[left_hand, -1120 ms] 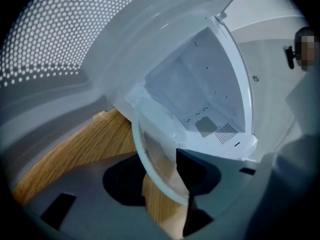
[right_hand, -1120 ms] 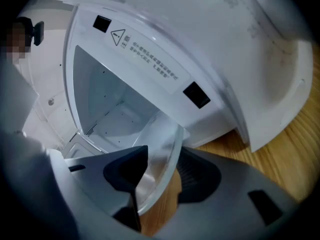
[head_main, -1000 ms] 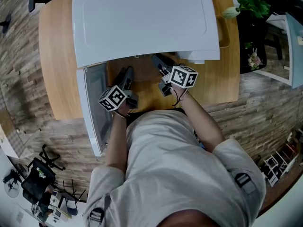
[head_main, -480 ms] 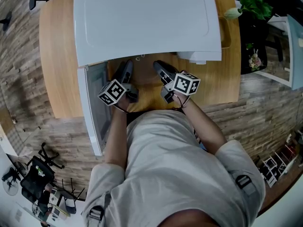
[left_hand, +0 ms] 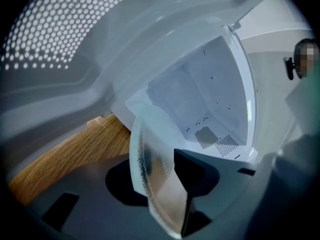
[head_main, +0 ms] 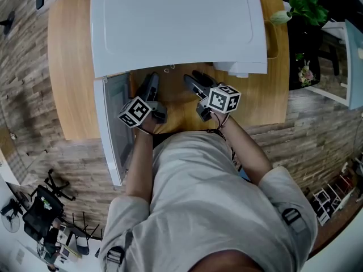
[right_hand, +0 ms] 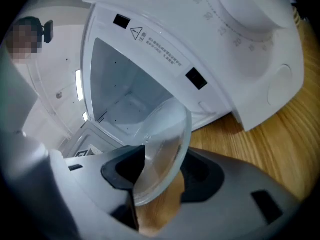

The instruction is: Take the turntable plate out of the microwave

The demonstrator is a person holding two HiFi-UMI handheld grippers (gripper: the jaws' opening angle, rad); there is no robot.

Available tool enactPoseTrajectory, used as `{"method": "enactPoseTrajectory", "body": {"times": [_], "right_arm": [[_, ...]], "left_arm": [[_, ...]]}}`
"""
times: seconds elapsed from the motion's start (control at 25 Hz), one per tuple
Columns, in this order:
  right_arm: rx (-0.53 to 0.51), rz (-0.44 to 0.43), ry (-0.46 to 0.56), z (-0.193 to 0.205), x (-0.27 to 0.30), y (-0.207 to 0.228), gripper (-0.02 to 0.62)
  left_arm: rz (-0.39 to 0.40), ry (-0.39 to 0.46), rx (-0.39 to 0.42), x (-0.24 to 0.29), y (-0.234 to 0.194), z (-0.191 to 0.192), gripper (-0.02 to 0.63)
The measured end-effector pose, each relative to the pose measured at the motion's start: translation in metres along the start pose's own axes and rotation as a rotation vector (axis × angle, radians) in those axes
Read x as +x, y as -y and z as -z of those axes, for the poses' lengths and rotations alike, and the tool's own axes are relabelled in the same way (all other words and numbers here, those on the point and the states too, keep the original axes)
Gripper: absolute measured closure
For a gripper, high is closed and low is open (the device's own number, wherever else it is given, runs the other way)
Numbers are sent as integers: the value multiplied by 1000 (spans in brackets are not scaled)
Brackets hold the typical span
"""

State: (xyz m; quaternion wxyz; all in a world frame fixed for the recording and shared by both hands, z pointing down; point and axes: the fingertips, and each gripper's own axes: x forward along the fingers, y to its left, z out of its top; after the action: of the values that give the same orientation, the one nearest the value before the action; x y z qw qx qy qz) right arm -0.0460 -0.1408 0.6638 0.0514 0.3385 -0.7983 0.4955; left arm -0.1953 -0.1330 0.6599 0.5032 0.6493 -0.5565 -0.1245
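The clear glass turntable plate (left_hand: 150, 149) stands on edge outside the white microwave (head_main: 176, 21), just in front of its open cavity (left_hand: 210, 99). My left gripper (left_hand: 160, 180) has the plate's rim between its jaws, which are closing, and the pads press on the glass. In the right gripper view the plate (right_hand: 165, 139) lies between the jaws of my right gripper (right_hand: 162, 173), which are opening. It leans on the left pad, with a gap to the right pad. In the head view both grippers (head_main: 152, 81) (head_main: 195, 79) point at the opening, and the glass hardly shows.
The microwave door (head_main: 113, 123) hangs open to the left, beside my left gripper. The wooden table (head_main: 68, 67) holds the microwave, with bare wood under the grippers. A potted plant (head_main: 303, 4) stands off the table's far right corner.
The right gripper's jaws stand wider apart than before. Both hands have stayed almost where they were in front of the cavity.
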Motion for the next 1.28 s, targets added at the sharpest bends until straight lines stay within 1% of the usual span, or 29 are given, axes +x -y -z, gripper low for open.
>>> {"method": "enactPoseTrajectory", "body": {"times": [0.16,0.24,0.4,0.52,0.72,0.88,0.96,1.16,1.28], "right_arm": [[27,6,75,-23,2,7,368],[44,7,90,-30,6,9,367],[70,-9,73,-29,16,10,383],[74,0,68,-28,19,11,424],[64,-16,83,-29,18,7,440],[44,-33,85,-31,14,4,456],[49,-45,87,-31,12,2,462],[78,-48,82,-24,7,3,465],[86,-46,82,-19,3,4,466]], "left_arm": [[3,4,-7,-1,1,-2,446],[2,5,-8,-1,0,-3,449],[4,9,-22,-1,-1,0,449],[5,10,-20,0,1,-1,445],[-10,6,5,-2,-4,-2,446],[15,6,-24,-2,0,1,446],[27,5,-43,-4,4,3,449],[22,6,-17,-10,2,6,463],[32,-3,-26,-13,5,10,463]]}}
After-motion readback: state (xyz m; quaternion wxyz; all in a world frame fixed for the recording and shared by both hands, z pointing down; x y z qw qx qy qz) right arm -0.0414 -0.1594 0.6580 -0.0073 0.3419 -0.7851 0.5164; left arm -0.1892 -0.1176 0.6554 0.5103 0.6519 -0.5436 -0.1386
